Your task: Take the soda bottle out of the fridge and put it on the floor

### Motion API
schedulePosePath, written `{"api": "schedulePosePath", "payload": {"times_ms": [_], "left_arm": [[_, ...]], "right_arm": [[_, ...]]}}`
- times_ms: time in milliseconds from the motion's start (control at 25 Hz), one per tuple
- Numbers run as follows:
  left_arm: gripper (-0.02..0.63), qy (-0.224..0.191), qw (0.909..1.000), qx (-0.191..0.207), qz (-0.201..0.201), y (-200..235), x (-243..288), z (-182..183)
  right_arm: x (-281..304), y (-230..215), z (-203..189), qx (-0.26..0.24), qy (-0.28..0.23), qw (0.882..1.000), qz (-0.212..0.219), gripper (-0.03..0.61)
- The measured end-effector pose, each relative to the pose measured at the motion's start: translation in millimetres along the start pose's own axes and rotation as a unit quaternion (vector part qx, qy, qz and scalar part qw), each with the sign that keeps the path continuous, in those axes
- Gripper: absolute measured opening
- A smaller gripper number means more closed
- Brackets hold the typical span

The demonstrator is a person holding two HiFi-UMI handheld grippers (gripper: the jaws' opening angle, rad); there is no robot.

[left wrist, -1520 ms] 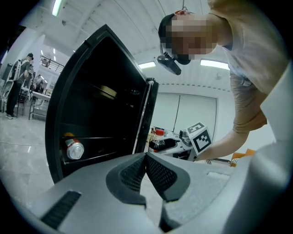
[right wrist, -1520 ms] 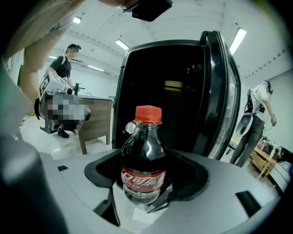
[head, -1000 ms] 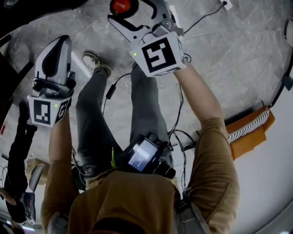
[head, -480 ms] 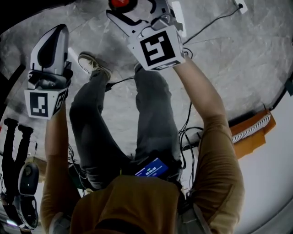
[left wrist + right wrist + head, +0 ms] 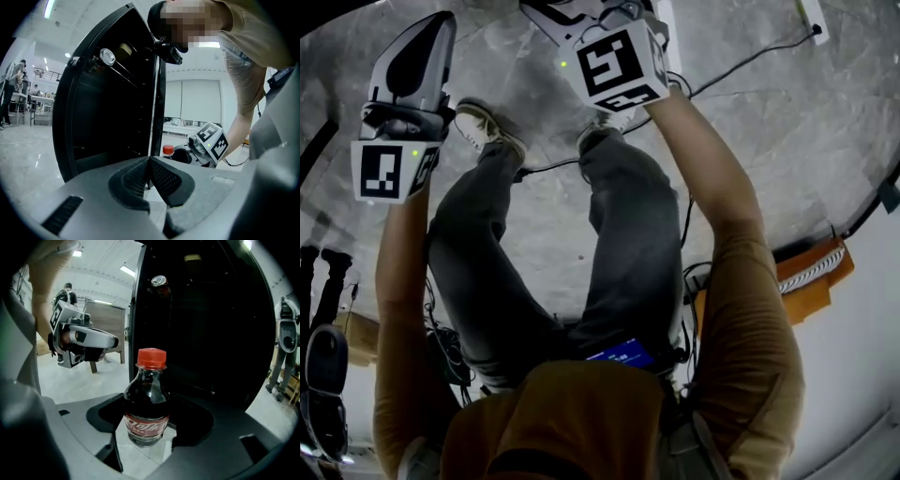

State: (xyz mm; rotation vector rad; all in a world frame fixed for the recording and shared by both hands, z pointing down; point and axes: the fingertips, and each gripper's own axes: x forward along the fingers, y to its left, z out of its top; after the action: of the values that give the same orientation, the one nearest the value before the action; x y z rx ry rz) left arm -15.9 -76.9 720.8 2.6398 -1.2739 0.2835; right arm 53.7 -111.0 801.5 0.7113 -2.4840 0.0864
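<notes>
Bottle out of fridge, pinched by right gripper. Left gripper pressed together, empty. Left, likely: set-down on floor.

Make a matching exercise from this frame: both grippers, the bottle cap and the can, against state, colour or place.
1 left gripper
2 right gripper
3 soda bottle cap
4 can

A red
B high in the fridge
C jaws together, nothing between them
D shut on the soda bottle

Pairs: 1-C, 2-D, 3-A, 4-B
</notes>
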Motion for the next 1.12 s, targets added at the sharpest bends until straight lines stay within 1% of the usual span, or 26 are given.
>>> {"api": "schedulePosePath", "payload": {"times_ms": [40, 200, 360, 440, 600, 760, 800, 880, 920, 1040, 1120], "left_arm": [[0.002, 0.004, 1.0000, 0.001, -0.003, 4, 1, -7], [0.002, 0.002, 0.9996, 0.029, -0.006, 24, 7, -26], [0.002, 0.012, 0.9995, 0.024, -0.015, 28, 16, -54], [0.002, 0.022, 0.9990, 0.025, -0.029, 27, 21, -72], [0.002, 0.063, 0.9940, 0.029, -0.084, 24, 31, -121], [0.002, 0.076, 0.9903, 0.065, -0.096, 33, 34, -158], [0.002, 0.079, 0.9902, 0.061, -0.099, 33, 35, -166], [0.002, 0.077, 0.9906, 0.037, -0.107, 32, 39, -181], [0.002, 0.076, 0.9900, 0.033, -0.114, 30, 42, -188], [0.002, 0.084, 0.9859, 0.056, -0.133, 26, 47, -205], [0.002, 0.088, 0.9873, 0.038, -0.127, 30, 49, -215]], "right_arm": [[8, 4, -7, -0.002, 0.006, 1.000, 0.004, 0.299], [40, 13, -29, -0.016, 0.021, 0.999, 0.019, 0.299], [67, 16, -42, -0.023, 0.021, 0.999, 0.028, 0.299], [77, 18, -53, -0.033, 0.025, 0.998, 0.039, 0.299], [95, 25, -82, -0.071, 0.038, 0.994, 0.072, 0.299], [113, 37, -106, -0.101, 0.037, 0.989, 0.099, 0.299], [117, 40, -112, -0.103, 0.038, 0.988, 0.103, 0.299], [126, 42, -120, -0.106, 0.039, 0.988, 0.109, 0.299], [132, 40, -123, -0.107, 0.038, 0.988, 0.108, 0.299], [149, 31, -130, -0.104, 0.036, 0.989, 0.096, 0.299], [158, 27, -136, -0.096, 0.037, 0.991, 0.088, 0.299]]}}
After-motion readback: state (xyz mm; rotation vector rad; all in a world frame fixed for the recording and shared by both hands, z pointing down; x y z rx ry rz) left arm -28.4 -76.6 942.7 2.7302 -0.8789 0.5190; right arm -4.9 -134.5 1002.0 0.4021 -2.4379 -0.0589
